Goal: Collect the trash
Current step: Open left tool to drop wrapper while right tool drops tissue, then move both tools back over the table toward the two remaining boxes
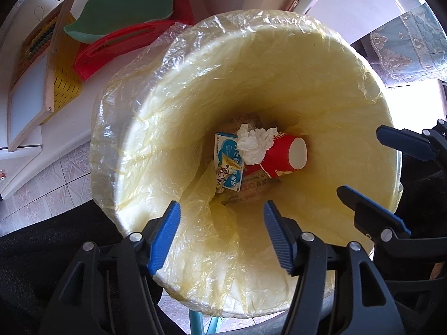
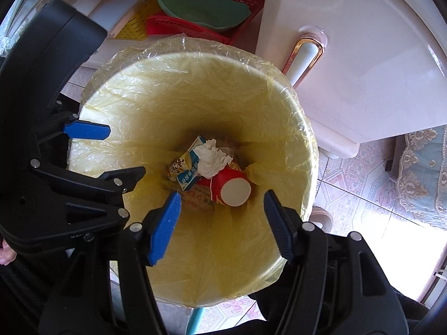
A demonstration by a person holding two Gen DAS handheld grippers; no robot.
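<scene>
Both jaws agape and empty, the left hand-held gripper (image 1: 220, 233) and right hand-held gripper (image 2: 222, 223) hover over the lined bin (image 1: 134, 128); the tissue (image 1: 255, 145), cup (image 1: 282, 157) and carton (image 1: 227, 164) lie at its bottom. Drop-off looks done; next likely fetch more trash.

Crumpled tissue (image 1: 255, 146) atop red cup (image 1: 282, 157) inside lined bin (image 1: 156, 128)

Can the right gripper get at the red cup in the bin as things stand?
Probably yes. The right gripper hangs open and empty over the bin mouth, the red cup lying below it on the bottom. Only the crumpled tissue rests against its far end; the depth of the bin may still hinder.
</scene>
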